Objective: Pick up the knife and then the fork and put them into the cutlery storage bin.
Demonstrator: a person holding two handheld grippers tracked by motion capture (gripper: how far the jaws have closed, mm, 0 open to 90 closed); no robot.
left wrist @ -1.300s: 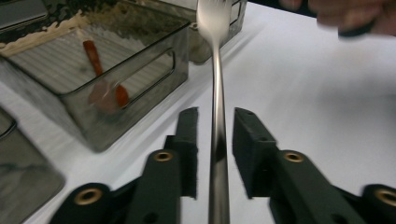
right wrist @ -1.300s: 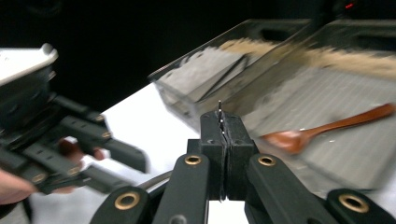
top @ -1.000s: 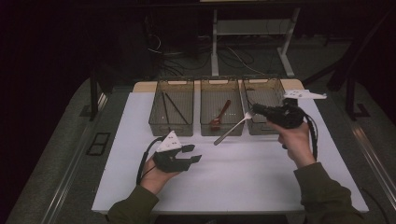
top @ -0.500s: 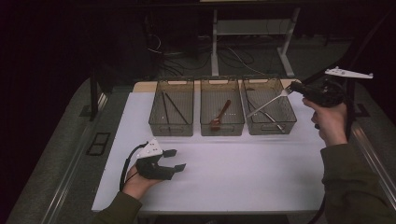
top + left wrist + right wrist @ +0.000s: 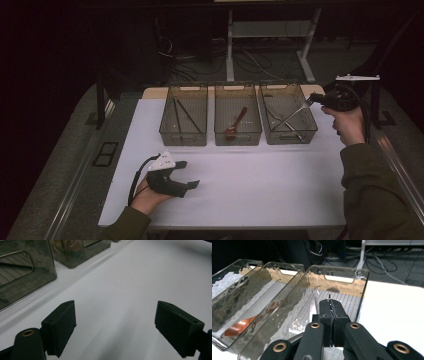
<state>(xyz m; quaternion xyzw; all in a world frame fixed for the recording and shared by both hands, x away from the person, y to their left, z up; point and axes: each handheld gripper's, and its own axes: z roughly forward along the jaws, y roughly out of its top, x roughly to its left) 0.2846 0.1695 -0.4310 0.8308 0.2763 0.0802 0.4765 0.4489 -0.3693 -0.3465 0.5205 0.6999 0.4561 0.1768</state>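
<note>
Sorting's looking nearly finished: right gripper [image 5: 314,99] is clamping a silvery fork [image 5: 292,114] by its handle, angling it down into the right bin [image 5: 310,131], not yet let go. Left gripper [image 5: 186,176] is resting on the bare table [image 5: 260,185], jaws just been opening, nothing between them.

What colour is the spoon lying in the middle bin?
Reddish-brown, coppery. The spoon shows best in the right gripper view.

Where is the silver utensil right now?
In the high view, the silver utensil slants into the rightmost bin, its handle clamped in the right hand-held gripper.
</note>
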